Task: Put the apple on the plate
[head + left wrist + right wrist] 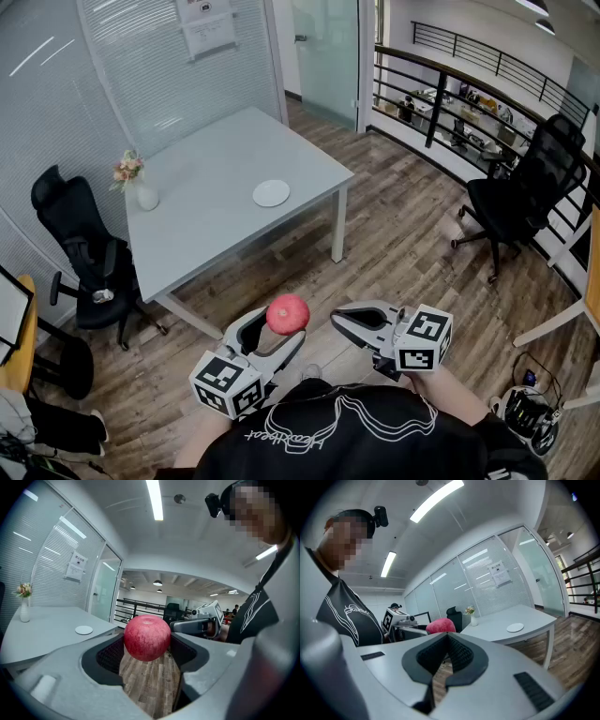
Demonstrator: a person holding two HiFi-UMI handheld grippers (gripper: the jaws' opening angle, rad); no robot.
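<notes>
A red apple (288, 314) sits between the jaws of my left gripper (281, 330), which is shut on it above the wooden floor; in the left gripper view the apple (147, 637) fills the gap between the black pads. My right gripper (349, 323) is held just to the right of it, shut with its pads meeting and nothing in them; its own view shows the apple (440, 626) beyond its tips. The small white plate (271, 193) lies near the right edge of the grey table (206, 202), well ahead of both grippers, also seen as the plate (515, 627) and plate (84, 630).
A white vase with flowers (137, 184) stands at the table's left edge. A black office chair (84, 258) is left of the table, another black chair (525, 192) at right by a dark railing (469, 89). Glass walls with blinds lie behind the table.
</notes>
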